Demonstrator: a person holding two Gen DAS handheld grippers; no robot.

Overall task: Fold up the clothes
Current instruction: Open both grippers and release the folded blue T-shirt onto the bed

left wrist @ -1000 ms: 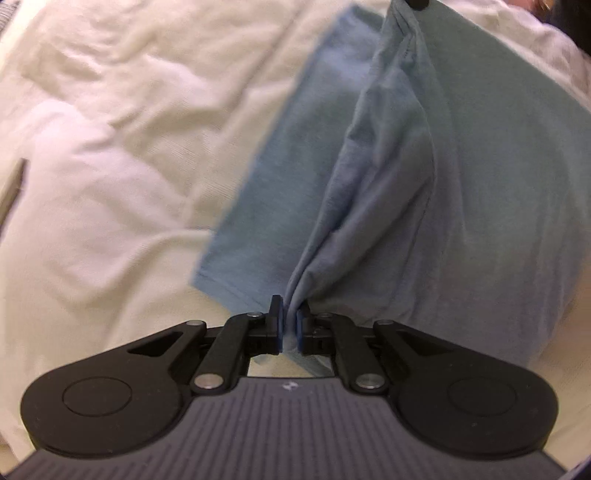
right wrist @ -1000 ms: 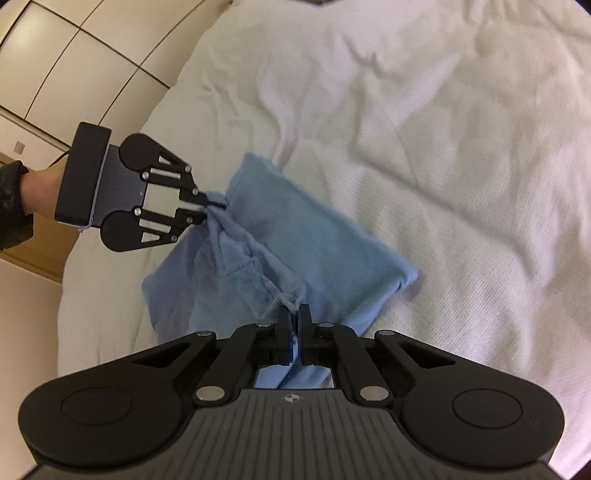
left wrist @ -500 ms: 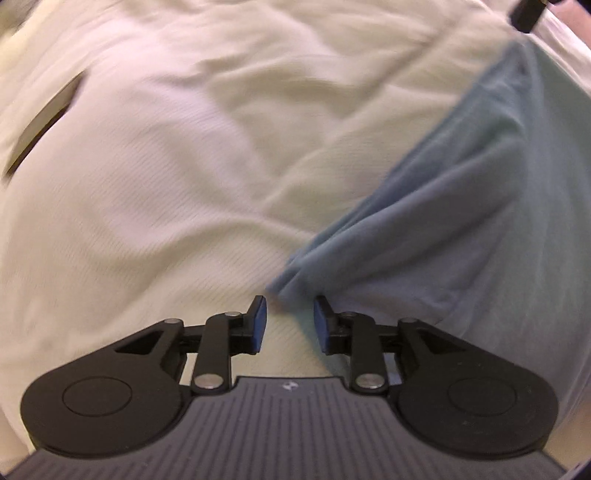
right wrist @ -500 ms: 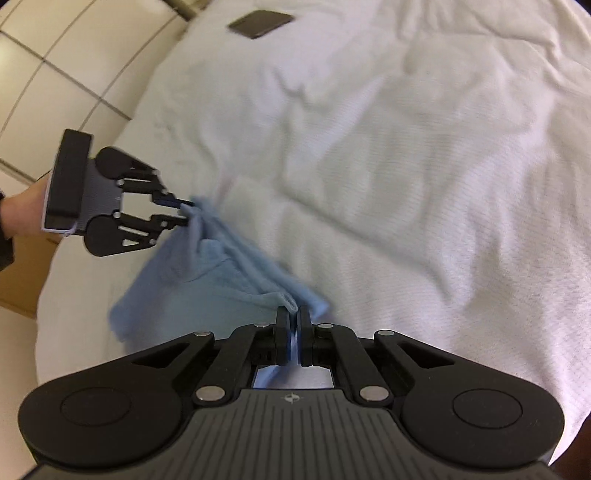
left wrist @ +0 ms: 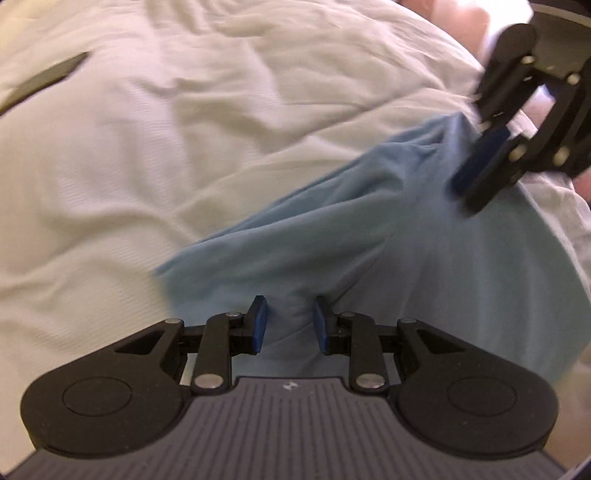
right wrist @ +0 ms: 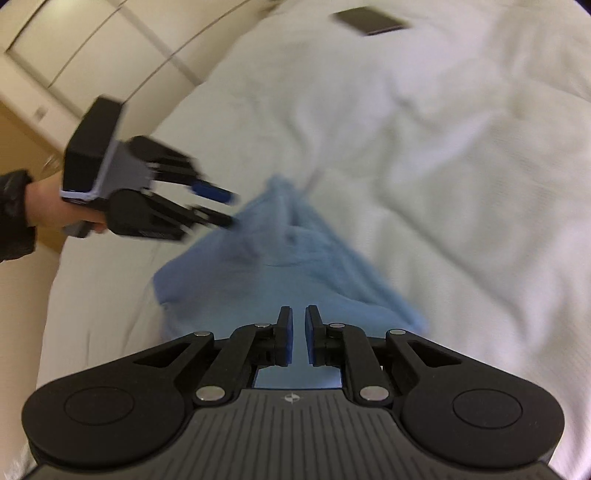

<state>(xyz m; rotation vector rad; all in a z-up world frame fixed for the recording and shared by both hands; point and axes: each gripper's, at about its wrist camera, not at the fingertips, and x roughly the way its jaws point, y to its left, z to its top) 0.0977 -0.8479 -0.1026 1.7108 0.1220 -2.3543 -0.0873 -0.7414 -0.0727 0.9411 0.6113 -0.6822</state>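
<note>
A light blue garment lies folded and bunched on the white bedding; it also shows in the right wrist view. My left gripper is open, its pads apart over the garment's near edge, holding nothing. In the right wrist view the left gripper sits at the garment's far left corner. My right gripper is slightly open just above the garment's near end, holding nothing. In the left wrist view the right gripper hovers over the garment's far right part.
A dark flat phone-like object lies on the bedding far back; it shows in the left wrist view as a dark strip. Cream cabinet doors stand beyond the bed's left side. The bedding spreads wide to the right.
Both grippers have let go of the blue garment, the left first and then the right. The garment has dropped from a lifted hang onto the bedding.
</note>
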